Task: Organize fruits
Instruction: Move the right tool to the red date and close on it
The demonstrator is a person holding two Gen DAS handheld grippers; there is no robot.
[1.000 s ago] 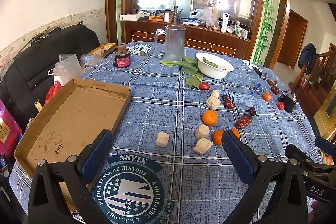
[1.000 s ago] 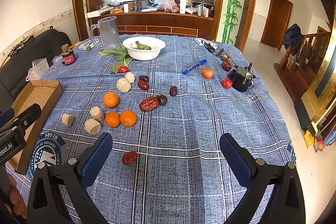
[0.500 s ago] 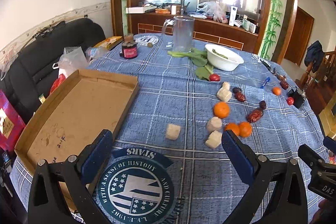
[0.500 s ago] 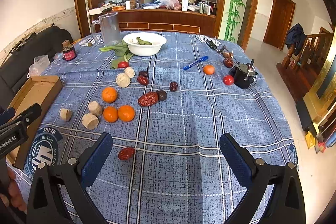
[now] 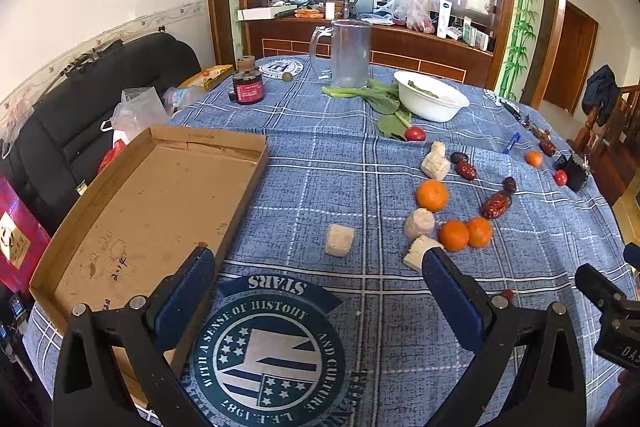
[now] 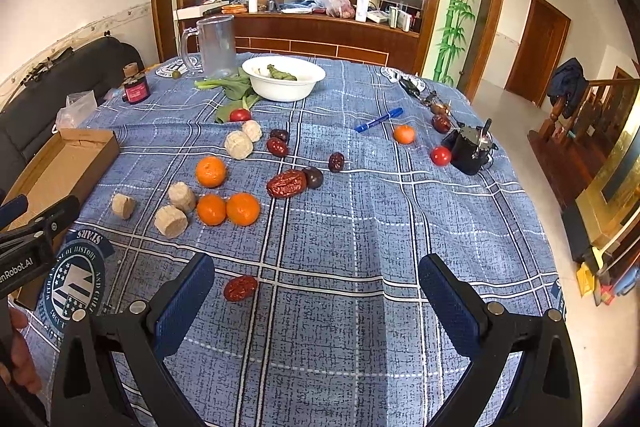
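Observation:
Fruit lies scattered on a blue plaid tablecloth [image 6: 360, 211]. Three tangerines [image 6: 226, 207] sit near the middle, with a fourth tangerine [image 6: 404, 133] farther right. Red dates [image 6: 286, 183] and dark ones lie among them, and one red date [image 6: 240, 287] rests just ahead of my right gripper [image 6: 316, 281], which is open and holds nothing. Cherry tomatoes [image 6: 440, 155] and pale cake pieces [image 5: 339, 239] are mixed in. My left gripper [image 5: 318, 273] is open over the printed emblem, beside the cardboard tray [image 5: 152, 203].
A white bowl [image 5: 430, 101] with greens, a glass mug [image 5: 348, 53] and a red jar [image 5: 246, 83] stand at the far side. A blue pen [image 6: 378, 119] and a black cup [image 6: 470, 149] are at the right. A black sofa [image 5: 80, 115] is left of the table.
Both grippers have drawn back slightly and the left view has swung left, bringing more of the cardboard tray into view. Nothing on the table has moved.

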